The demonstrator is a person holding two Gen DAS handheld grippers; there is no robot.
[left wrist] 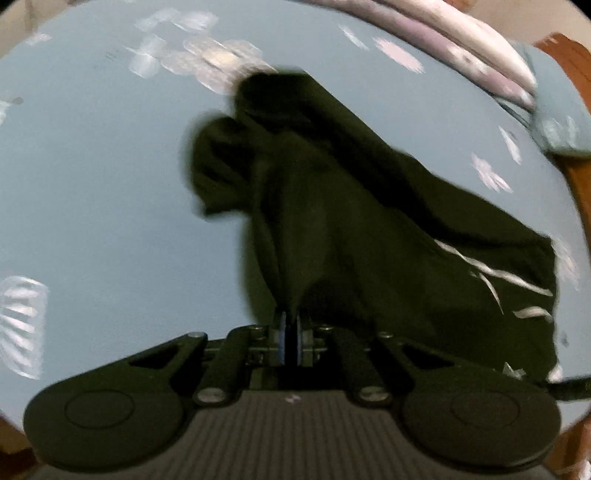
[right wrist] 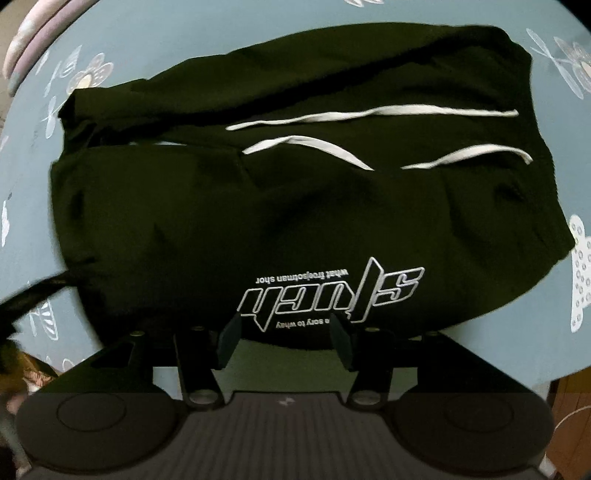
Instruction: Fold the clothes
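A black hoodie [right wrist: 258,206] with white drawstrings [right wrist: 369,112] and a white printed logo [right wrist: 332,291] lies bunched on a light blue flowered sheet [right wrist: 184,33]. In the left wrist view my left gripper [left wrist: 290,339] is shut on a pinch of the black hoodie [left wrist: 332,206], and the cloth rises in a taut ridge from the bed to the pads. This view is blurred. My right gripper [right wrist: 284,339] hovers over the near hem of the hoodie just below the logo. Its jaws stand apart and nothing is between its fingers [right wrist: 229,341].
The sheet [left wrist: 92,184] spreads wide to the left of the hoodie. Folded pink and white bedding [left wrist: 480,55] lies at the far right, also pink bedding [right wrist: 33,40] at the top left. A wooden frame [left wrist: 576,92] borders the right edge. A dark strap [right wrist: 33,295] crosses the left.
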